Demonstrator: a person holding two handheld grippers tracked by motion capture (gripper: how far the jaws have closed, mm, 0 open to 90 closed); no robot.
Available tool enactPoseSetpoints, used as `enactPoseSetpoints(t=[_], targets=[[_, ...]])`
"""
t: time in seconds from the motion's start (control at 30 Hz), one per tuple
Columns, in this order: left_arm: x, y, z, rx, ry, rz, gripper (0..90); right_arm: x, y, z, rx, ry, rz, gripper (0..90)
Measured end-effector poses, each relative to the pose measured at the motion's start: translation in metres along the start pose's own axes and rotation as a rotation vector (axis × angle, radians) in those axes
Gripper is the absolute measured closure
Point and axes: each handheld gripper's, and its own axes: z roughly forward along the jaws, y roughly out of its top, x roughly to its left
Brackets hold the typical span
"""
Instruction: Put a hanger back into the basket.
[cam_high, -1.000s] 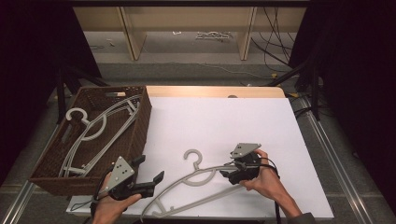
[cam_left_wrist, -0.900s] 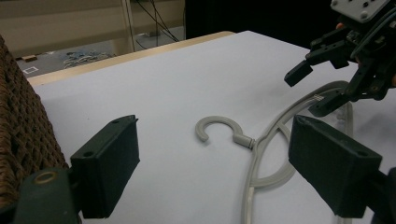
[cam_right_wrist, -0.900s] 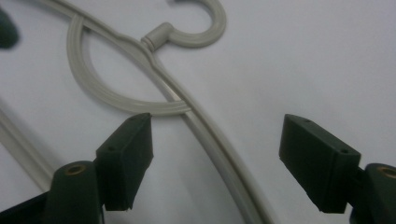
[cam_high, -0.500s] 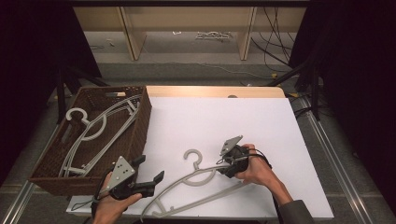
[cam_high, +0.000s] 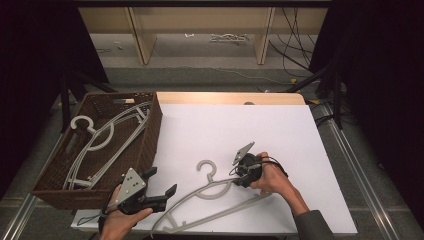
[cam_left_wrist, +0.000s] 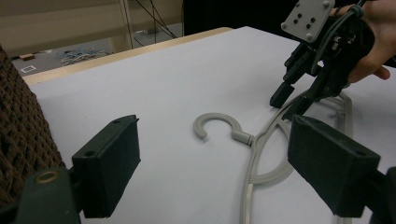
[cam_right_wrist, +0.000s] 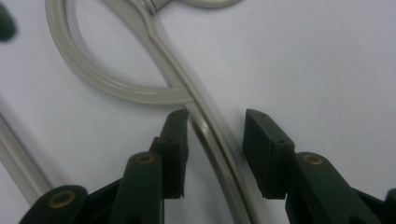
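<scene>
A grey plastic hanger (cam_high: 215, 187) lies flat on the white table top (cam_high: 225, 130), hook toward the far side. My right gripper (cam_high: 239, 180) points down over its right shoulder, close to the neck. In the right gripper view the hanger's arm (cam_right_wrist: 212, 135) runs between the jaws of the right gripper (cam_right_wrist: 217, 140). The jaws have just been closing, and a gap remains on each side of the arm. My left gripper (cam_high: 162, 181) hovers at the front left, open and empty, facing the hook (cam_left_wrist: 219, 123) and the right gripper (cam_left_wrist: 287, 105).
A brown wicker basket (cam_high: 150, 135) stands at the table's left edge and holds several grey hangers (cam_high: 100, 140); its wall (cam_left_wrist: 23, 140) is close beside my left gripper. Black cables trail from both grippers. Shelves and wires lie beyond the far edge.
The right gripper has moved left along the hanger toward its neck and tipped downward, with its jaws drawn in around the hanger's arm. The left gripper and the hanger have stayed put.
</scene>
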Motion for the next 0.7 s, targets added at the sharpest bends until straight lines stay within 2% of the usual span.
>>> enactPoseSetpoints(t=[0.1, 0.2, 0.37, 0.57, 0.7], targets=[[0.000, -0.001, 0.001, 0.014, 0.008, -0.003, 16.7, 0.003, 0.003, 0.001, 0.021, -0.017, -0.011, 62.4], [0.001, -0.001, 0.001, 0.019, 0.010, -0.002, 16.7, 0.002, 0.005, 0.000, 0.032, -0.008, -0.025, 63.2], [0.000, -0.002, 0.003, 0.032, 0.010, 0.007, 16.7, 0.001, 0.004, 0.001, 0.031, 0.000, 0.000, 63.3], [0.000, -0.002, 0.005, 0.029, 0.005, 0.007, 16.9, 0.002, 0.011, 0.001, 0.081, -0.008, -0.034, 63.7], [-0.001, -0.002, 0.005, 0.040, 0.009, 0.012, 16.9, 0.002, 0.011, 0.002, 0.082, -0.001, -0.036, 64.0]])
